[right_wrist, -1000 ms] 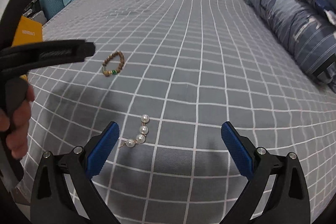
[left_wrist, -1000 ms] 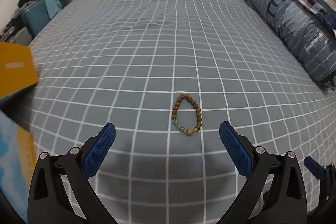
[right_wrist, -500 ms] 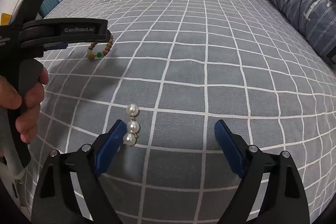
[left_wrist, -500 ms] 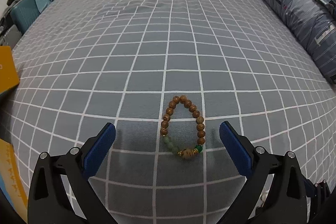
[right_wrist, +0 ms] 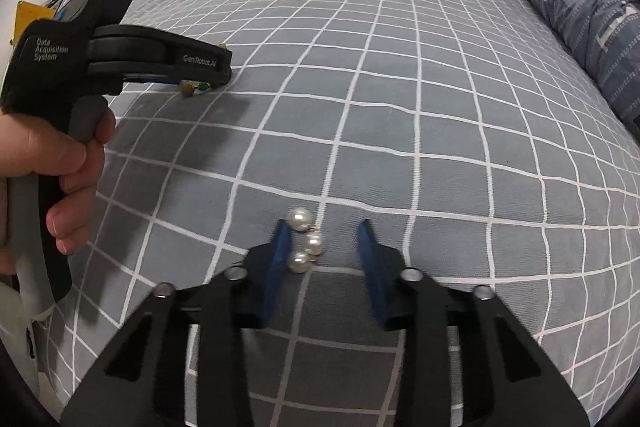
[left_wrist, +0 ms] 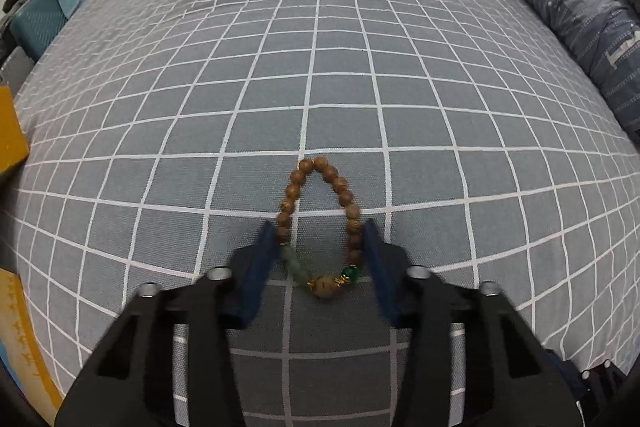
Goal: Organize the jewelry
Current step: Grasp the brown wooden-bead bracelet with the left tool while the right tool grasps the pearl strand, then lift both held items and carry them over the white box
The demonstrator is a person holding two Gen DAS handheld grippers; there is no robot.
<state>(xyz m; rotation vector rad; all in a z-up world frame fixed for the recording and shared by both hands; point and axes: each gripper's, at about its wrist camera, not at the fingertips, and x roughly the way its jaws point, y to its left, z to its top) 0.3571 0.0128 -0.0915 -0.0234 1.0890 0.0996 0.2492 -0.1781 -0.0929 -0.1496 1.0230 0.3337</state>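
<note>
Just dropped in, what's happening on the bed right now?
A person is working two handheld grippers over the checked bedspread. The left gripper has just been closing around the wooden bead bracelet, pads at both its sides. The right gripper has just been closing too; the pearl piece sits against its left pad only, not yet pinched. Nothing is lifted.

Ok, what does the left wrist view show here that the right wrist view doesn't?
Only the left wrist view: the whole wooden bead bracelet between the left gripper fingers, which have just been closing and touch both its sides. Only the right wrist view: the three-pearl piece between the right gripper fingers, also just closing, with a gap at one side, and the hand holding the left gripper. Both: the grey checked bedspread and blue striped pillow.
</note>
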